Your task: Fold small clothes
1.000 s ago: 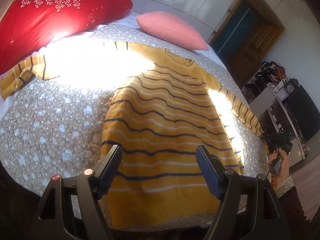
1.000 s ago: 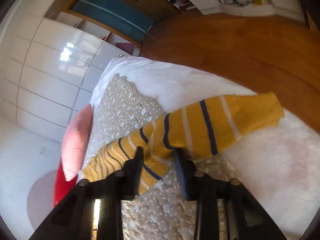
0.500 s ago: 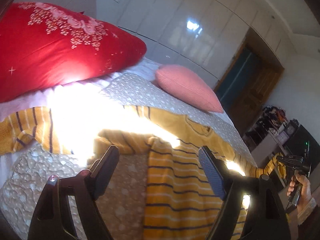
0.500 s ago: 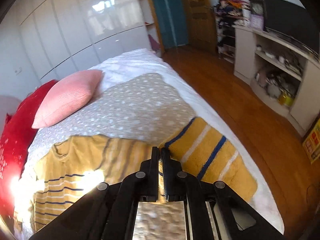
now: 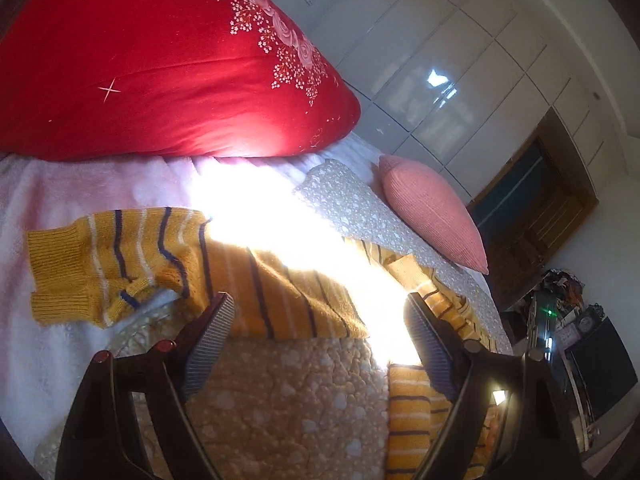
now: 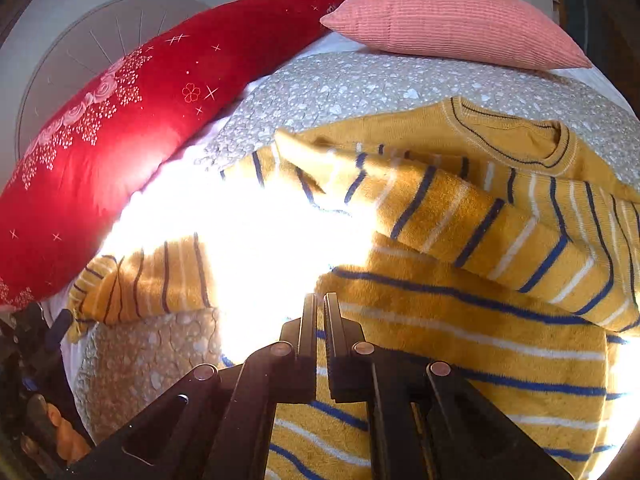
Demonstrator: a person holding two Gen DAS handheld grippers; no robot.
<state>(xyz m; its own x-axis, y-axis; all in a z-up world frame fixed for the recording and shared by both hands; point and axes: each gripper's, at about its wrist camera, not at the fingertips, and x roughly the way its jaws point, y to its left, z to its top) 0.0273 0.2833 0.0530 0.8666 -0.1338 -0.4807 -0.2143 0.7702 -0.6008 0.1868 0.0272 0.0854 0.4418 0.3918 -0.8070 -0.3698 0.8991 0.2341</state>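
A yellow sweater (image 6: 460,320) with navy and white stripes lies spread on a bed whose quilt (image 5: 288,400) is patterned with small pale hearts, and a strong patch of sunlight washes out the middle of both views. The left gripper (image 5: 320,340) hangs over the quilt with its jaws wide apart and nothing between them; its ribbed pads sit just short of the sweater's left sleeve (image 5: 120,264), which runs across the view beyond the fingertips, the ribbed cuff lying out to the left on the pale fleecy blanket (image 5: 80,188). The sweater's striped body shows at the lower right of that view, partly behind the right-hand finger. The right gripper (image 6: 316,312) is over the sweater's body near its sunlit edge, its jaws drawn nearly together with only a thin slit showing; glare makes it impossible to tell whether any fabric is pinched there. In the right wrist view the right sleeve (image 6: 480,220) is folded across the chest below the round collar (image 6: 516,136), lying on top of the body just beyond the fingertips. A large red pillow (image 5: 160,60) with floral print and a pink ribbed cushion (image 6: 452,20) rest at the head of the bed, well apart from both grippers.
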